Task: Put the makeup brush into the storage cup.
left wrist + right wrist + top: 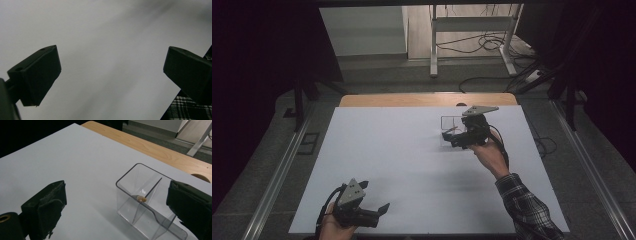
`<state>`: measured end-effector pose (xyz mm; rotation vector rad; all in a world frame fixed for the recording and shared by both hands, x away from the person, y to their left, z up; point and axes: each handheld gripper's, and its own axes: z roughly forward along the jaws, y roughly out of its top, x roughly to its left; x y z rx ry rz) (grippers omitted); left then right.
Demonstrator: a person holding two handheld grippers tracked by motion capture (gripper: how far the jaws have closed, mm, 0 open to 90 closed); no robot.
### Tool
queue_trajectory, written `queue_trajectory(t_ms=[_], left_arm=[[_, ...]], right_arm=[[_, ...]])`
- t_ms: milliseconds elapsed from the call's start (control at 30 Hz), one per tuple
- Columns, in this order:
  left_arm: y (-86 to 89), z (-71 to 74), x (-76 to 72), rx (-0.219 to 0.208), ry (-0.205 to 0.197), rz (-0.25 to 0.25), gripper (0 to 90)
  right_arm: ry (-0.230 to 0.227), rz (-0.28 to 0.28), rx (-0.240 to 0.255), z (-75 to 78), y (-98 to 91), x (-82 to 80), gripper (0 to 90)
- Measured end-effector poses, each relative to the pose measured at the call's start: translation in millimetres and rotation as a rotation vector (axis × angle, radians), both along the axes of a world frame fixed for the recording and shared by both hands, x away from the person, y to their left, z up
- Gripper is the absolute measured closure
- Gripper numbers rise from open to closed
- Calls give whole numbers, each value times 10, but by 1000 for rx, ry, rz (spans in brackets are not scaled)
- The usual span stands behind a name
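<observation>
Nearest us, at the front left edge of the white bench [412, 165], we see the left gripper [376, 196] held in a hand [331, 227], its jaws spread wide with only bare surface between them. Farther right and deeper in, the right gripper [451, 136] hovers at a clear plastic box [147, 202] with a divider; its jaws stand open, gripping nothing. A small tan object [142, 199] rests on the divider.
</observation>
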<state>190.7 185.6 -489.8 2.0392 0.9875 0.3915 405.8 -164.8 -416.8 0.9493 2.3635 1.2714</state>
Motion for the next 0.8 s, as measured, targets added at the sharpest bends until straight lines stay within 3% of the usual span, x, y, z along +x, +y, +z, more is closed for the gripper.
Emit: queue_trajectory(t_ms=[567,800], left_arm=[[2,3,2,-13,10,-3,19],[5,-3,3,-12,5,-6,20]], right_arm=[[-21,26,-25,1,-64,-213,12],[-4,27,-19,-68,-99,-277,12]])
